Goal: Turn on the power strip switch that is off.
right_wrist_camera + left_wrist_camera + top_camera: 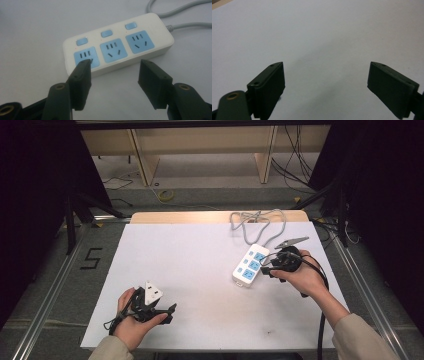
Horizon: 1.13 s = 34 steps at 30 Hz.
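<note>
A white power strip (249,265) with three blue sockets and three blue switches lies on the right half of the white tabletop (200,270). Its grey cable (260,222) loops away toward the far edge. My right gripper (266,267) sits just right of the strip with its jaws pointing at it. In the right gripper view the strip (117,53) lies just beyond the gripper (115,72), which is open with nothing between its pads. My left gripper (167,313) rests at the near left, a white plate on top. It (325,75) is open over bare tabletop.
A wooden strip (200,216) borders the table's far edge. Metal rails run along both sides, and a "5" mark (91,257) is on the floor at left. A wooden frame and loose cables (295,165) lie beyond the table.
</note>
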{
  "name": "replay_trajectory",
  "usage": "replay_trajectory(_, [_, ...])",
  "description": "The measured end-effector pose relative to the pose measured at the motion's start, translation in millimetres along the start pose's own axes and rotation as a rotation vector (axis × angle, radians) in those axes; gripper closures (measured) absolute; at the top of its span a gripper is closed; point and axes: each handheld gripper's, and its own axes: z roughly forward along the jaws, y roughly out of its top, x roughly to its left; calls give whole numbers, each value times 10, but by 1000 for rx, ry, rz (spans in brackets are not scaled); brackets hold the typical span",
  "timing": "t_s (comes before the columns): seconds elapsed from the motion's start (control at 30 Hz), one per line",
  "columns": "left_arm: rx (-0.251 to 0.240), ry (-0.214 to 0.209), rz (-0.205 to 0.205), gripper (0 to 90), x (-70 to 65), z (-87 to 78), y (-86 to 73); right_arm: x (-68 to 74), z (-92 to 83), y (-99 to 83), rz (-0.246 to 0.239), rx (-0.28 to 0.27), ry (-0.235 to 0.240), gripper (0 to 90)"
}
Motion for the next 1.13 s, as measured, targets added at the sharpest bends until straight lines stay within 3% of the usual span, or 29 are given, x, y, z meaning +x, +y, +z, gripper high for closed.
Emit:
replay_trajectory(0.3, [-3, 3, -6, 140, -2, 0, -3, -14, -169, -256, 3, -60, 2, 419])
replay_trajectory(0.67, [0, 3, 2, 140, -2, 1, 6, 64, -361, -701, 1, -157, 12, 398])
replay_trajectory(0.93, [4, 1, 4, 140, -3, 5, 5, 84, -452, -815, 4, -219, 13, 395])
replay_trajectory(1.13, [5, -3, 2, 140, -10, 13, 12, 83, -448, -856, 11, -218, 15, 394])
